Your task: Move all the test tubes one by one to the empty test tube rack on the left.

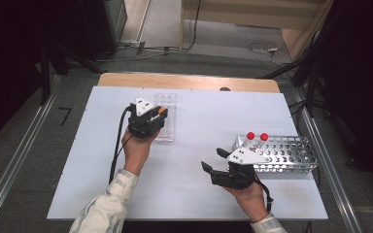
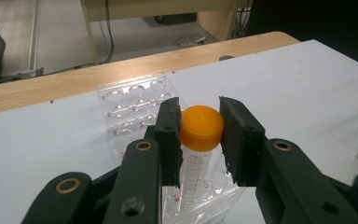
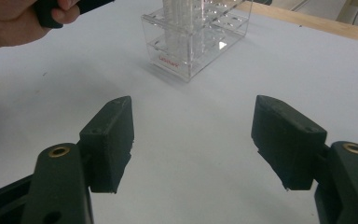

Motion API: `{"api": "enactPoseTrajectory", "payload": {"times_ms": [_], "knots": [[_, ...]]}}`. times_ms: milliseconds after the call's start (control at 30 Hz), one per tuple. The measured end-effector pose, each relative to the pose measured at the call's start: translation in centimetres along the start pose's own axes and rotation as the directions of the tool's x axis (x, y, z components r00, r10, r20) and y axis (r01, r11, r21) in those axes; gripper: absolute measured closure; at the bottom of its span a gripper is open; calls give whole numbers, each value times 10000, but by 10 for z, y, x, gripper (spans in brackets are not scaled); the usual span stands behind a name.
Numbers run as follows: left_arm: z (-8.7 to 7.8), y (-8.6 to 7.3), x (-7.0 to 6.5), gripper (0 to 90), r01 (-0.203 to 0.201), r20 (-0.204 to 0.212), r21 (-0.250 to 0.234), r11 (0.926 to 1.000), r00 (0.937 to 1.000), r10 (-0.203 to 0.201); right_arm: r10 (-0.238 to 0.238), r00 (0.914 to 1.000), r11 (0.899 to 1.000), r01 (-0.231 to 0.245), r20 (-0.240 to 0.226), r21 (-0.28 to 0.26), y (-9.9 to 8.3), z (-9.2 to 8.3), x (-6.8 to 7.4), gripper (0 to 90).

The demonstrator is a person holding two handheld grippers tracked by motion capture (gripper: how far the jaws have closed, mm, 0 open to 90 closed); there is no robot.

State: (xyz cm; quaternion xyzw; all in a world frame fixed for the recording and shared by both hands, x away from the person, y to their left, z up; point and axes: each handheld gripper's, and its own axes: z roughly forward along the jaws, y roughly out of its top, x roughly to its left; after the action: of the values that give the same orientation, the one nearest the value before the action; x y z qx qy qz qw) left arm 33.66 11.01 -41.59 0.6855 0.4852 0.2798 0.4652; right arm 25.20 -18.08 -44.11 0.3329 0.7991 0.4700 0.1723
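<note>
A clear graduated tube with an orange cap [image 2: 201,127] stands upright between the black jaws of my left gripper [image 2: 199,122], which is shut on it just at the cap. Its lower end reaches down into the near end of a clear plastic rack [image 2: 130,100]. From above, the left gripper [image 1: 154,118] hovers over the near part of that rack [image 1: 166,101], the orange cap [image 1: 162,110] showing at its tip. My right gripper [image 1: 211,159] rests low over the white table with its jaws wide open and nothing between them [image 3: 193,135].
A metal wire rack [image 1: 291,156] sits at the right, holding two red-capped tubes [image 1: 250,136] [image 1: 264,137] at its far left corner. The white board [image 1: 189,194] has a wooden strip [image 1: 189,81] along its far edge. A cable trails from the left gripper.
</note>
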Motion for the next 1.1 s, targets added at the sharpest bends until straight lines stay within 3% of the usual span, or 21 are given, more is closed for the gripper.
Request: {"api": "enactPoseTrajectory", "payload": {"times_ms": [333, 733, 867, 1100], "knots": [[-1, 0, -1, 647, 120, -84, 0, 9999, 9999, -120, 1, 10000, 10000, -1, 3, 3, 0, 0, -1, 278], [-14, -12, 6, 257, 986, -184, 213, 9949, 9950, -982, 73, 9998, 10000, -73, 193, -27, -3, -8, -5, 252], [-22, -17, 7, 233, 1079, -77, -33, 9942, 9941, -1079, 56, 9991, 9999, -52, 425, -94, -5, -18, -9, 247], [-31, -22, 7, 138, 1232, 41, -17, 9924, 9924, -1232, 342, 9948, 9990, -314, 954, -309, -12, -39, -25, 247]]}}
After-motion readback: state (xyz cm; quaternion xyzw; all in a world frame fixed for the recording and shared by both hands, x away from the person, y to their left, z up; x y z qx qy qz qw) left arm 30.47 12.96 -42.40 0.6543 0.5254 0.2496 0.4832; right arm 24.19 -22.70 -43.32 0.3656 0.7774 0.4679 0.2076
